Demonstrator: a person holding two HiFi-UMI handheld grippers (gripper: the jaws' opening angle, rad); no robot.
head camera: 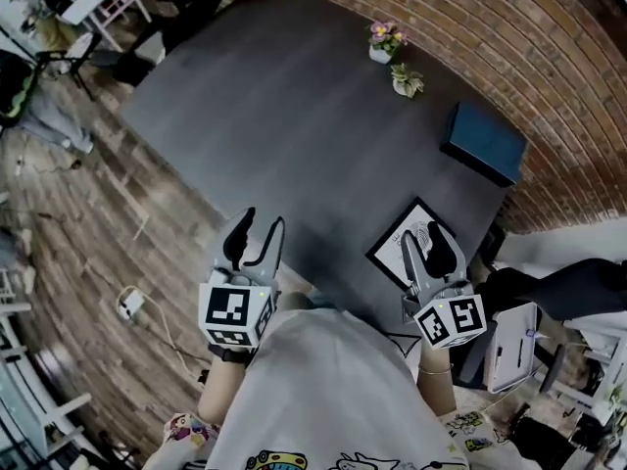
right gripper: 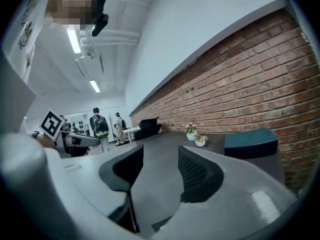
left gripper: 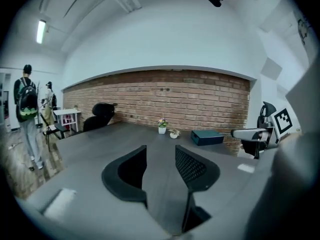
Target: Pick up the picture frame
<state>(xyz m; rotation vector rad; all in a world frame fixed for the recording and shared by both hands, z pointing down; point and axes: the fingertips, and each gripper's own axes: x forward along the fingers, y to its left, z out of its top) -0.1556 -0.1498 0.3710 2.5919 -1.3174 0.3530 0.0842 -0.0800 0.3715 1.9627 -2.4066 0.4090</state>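
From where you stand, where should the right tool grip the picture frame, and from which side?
Probably its near border, with the right tool coming from the table's near edge: the picture frame lies flat close to that edge, so only its thin rim is pinchable.

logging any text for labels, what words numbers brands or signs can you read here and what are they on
No word, number or brand can be read in any view.
On the cubes of the left gripper and right gripper: black and white square patterns only, no letters.
On the picture frame: a line drawing, any writing too small to read.
On the person's shirt: cartoon prints, any lettering too blurred to read.
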